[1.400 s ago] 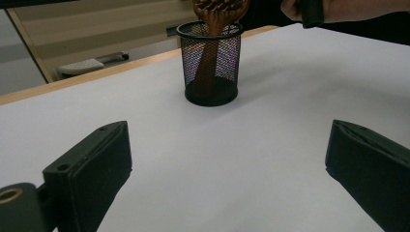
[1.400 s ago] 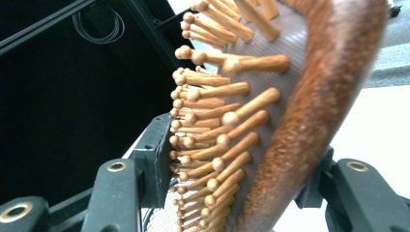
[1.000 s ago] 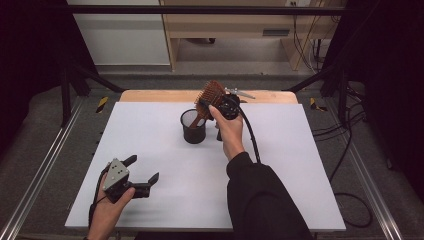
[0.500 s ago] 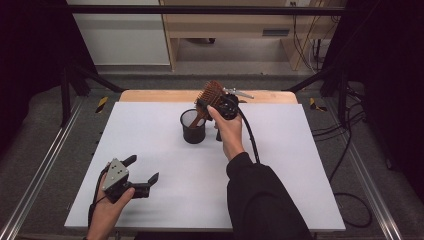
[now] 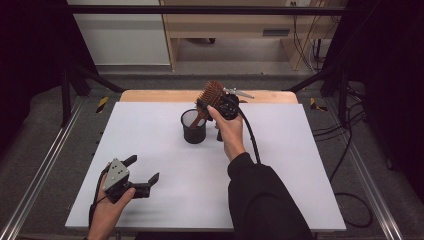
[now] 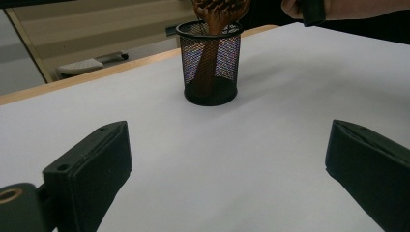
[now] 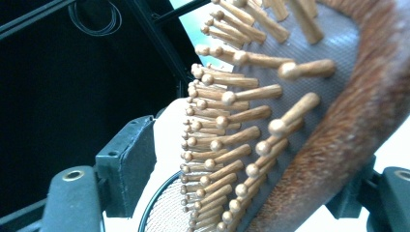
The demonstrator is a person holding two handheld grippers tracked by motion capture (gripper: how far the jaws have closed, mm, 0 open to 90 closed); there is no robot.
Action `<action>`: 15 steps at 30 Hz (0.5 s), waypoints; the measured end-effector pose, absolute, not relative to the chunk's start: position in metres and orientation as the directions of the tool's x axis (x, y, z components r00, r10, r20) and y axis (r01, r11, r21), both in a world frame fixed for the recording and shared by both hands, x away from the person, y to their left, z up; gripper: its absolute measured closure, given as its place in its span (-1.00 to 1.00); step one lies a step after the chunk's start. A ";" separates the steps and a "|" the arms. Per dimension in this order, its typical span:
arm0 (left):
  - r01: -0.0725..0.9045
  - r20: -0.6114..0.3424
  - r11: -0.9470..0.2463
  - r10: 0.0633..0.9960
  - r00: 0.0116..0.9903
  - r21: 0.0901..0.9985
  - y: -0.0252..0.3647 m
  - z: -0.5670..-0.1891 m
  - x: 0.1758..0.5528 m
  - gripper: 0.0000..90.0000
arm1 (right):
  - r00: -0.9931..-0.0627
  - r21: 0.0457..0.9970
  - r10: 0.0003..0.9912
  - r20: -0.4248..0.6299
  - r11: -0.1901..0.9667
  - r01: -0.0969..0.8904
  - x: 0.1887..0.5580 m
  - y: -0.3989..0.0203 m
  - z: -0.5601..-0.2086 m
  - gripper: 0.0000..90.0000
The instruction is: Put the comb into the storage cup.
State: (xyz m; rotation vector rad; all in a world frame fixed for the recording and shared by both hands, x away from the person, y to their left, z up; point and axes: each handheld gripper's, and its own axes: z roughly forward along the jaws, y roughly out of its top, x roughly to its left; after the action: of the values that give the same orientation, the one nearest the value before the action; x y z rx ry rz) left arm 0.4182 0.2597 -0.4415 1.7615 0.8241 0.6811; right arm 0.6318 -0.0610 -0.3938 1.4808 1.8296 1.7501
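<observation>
A wooden hairbrush (image 5: 212,94) stands tilted with its handle inside a black mesh cup (image 5: 193,127) at the back middle of the white table. My right gripper (image 5: 206,103) is at the brush head. Its jaws have just been opening. In the right gripper view the bristled brush head (image 7: 290,96) lies between the jaws, with a gap beside the left pad. My left gripper (image 5: 143,169) rests open with nothing between its jaws near the front left edge. From there it faces the cup (image 6: 211,63) and brush (image 6: 220,9).
The white table top (image 5: 280,150) has a wooden strip along its far edge, where a small metal tool (image 5: 239,92) lies. Cables trail on the floor at the right. A dark frame rail runs along each side of the table.
</observation>
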 end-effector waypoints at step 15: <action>0.211 0.062 -0.234 0.795 0.604 0.949 0.260 -0.441 0.418 -0.94 | -0.477 0.851 0.761 0.441 -0.184 0.492 0.629 -0.062 -0.391 -0.61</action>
State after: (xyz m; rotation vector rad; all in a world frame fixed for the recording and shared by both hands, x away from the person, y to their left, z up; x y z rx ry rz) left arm 0.4182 0.2599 -0.4413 1.7602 0.8241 0.6810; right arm 0.6290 -0.0615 -0.3911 1.4618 1.8417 1.7183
